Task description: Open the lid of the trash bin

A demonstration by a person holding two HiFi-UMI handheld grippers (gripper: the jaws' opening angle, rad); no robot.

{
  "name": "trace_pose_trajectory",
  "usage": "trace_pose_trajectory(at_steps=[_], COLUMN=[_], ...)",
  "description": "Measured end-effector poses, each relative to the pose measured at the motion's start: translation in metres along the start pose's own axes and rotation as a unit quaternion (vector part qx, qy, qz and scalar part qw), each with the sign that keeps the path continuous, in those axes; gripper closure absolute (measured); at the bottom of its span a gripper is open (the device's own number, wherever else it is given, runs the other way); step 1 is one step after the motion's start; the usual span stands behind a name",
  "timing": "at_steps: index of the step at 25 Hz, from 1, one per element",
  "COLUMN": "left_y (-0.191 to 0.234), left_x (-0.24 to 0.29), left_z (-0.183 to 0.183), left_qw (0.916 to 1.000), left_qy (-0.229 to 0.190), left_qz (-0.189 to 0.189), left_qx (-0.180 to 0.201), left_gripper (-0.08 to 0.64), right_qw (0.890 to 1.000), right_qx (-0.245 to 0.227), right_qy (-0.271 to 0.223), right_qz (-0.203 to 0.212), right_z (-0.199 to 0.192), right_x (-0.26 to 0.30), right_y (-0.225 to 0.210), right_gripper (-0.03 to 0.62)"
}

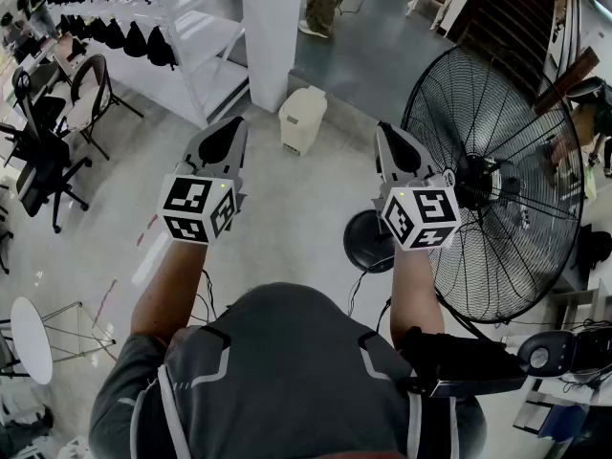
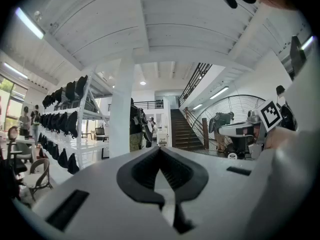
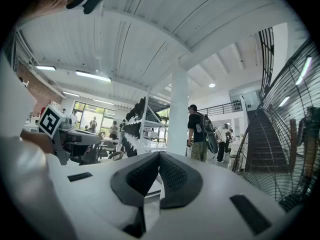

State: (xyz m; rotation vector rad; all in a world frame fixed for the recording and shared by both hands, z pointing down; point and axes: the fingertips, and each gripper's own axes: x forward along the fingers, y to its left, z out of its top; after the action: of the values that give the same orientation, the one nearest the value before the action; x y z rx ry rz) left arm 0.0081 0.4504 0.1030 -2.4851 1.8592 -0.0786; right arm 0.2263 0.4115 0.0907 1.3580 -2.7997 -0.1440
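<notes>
Grey-shirted shoulders fill the bottom of the head view, both forearms reaching forward. Left claw held level, jaws fully closed, nothing between them; its own view confirms. Right claw likewise closed and empty, level, close beside the large floor fan. Trash bin, cream, on the floor beyond and between the two claws, apart from both. Long axis vertical, lid on top and shut; hinge side not discernible. White pillar just behind.
</notes>
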Motion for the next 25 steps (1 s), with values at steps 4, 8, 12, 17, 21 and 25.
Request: trace_pose_trajectory(at_steps=[4, 8, 12, 17, 21, 25], left_y=[0.003, 0.009, 0.019, 0.042, 0.063, 0.087], left_x=[0.005, 0.007, 0.007, 0.001, -0.006, 0.002], left_z=[0.007, 0.004, -0.003, -0.012, -0.019, -0.03], left_qw=[0.9998, 0.9999, 0.9997, 0.9995, 0.9993, 0.9989], left_qy=[-0.016, -0.012, -0.005, -0.003, -0.005, -0.001], left_qz=[-0.011, -0.009, -0.01, -0.013, -0.023, -0.023], left_qx=[0.0, 0.0, -0.022, -0.028, -0.031, -0.041], left_gripper=[0.551, 0.551, 0.551, 0.551, 0.551, 0.551], right_qw=[1.0, 1.0, 1.0, 1.0, 1.0, 1.0], right_qx=[-0.011, -0.01, 0.027, 0.019, 0.017, 0.019], right_qy=[0.0, -0.003, -0.011, -0.007, 0.0, 0.009], right_qz=[0.002, 0.0, 0.002, -0.011, -0.019, -0.017], right_z=[0.006, 0.008, 0.01, 0.01, 0.005, -0.005], right_x=[0.007, 0.013, 0.017, 0.035, 0.049, 0.073], right_y=[0.001, 0.003, 0.009, 0.023, 0.035, 0.047], right_gripper=[0.566, 0.566, 0.566, 0.565, 0.565, 0.565])
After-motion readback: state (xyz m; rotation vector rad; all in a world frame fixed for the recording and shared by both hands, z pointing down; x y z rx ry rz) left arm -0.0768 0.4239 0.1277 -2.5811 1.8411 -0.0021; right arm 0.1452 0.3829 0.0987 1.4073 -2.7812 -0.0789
